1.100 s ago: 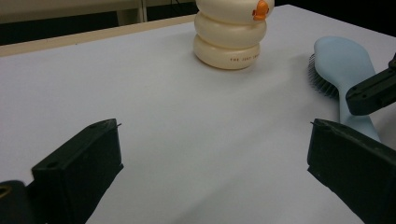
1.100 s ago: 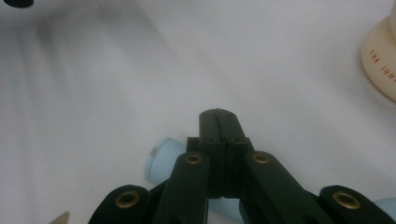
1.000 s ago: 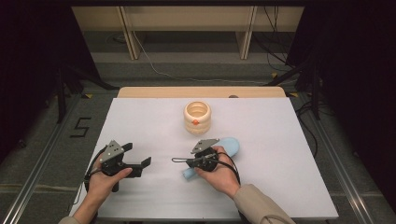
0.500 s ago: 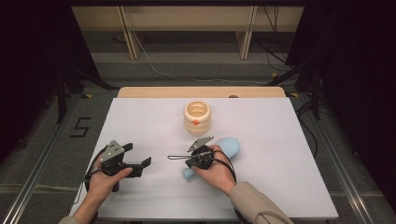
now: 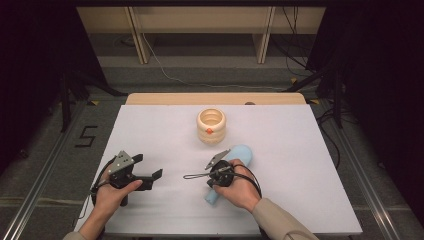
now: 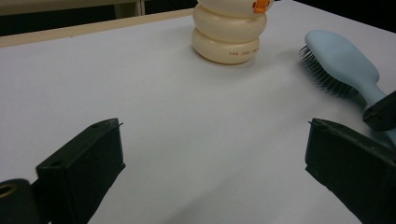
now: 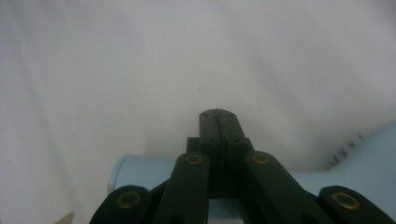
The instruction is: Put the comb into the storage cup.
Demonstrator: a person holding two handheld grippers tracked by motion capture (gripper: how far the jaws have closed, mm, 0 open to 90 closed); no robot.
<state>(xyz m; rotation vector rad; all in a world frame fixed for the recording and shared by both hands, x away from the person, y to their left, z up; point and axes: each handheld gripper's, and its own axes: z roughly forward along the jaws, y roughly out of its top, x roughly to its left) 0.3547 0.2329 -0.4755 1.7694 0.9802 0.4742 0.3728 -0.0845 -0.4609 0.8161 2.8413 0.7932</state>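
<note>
Right gripper [image 5: 218, 172] rotated over pale blue hairbrush [image 5: 241, 154], fingers closed, empty; left gripper [image 5: 145, 172] fingers open.

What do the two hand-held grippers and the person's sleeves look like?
Both are black. The left hand-held gripper carries a grey three-cornered plate on top, has two thick, blocky black jaws, and a black cable loops from it. The right hand-held gripper has the same grey plate and a looping black cable; brass-coloured rivets mark its linkage arms. The right sleeve is beige.
</note>
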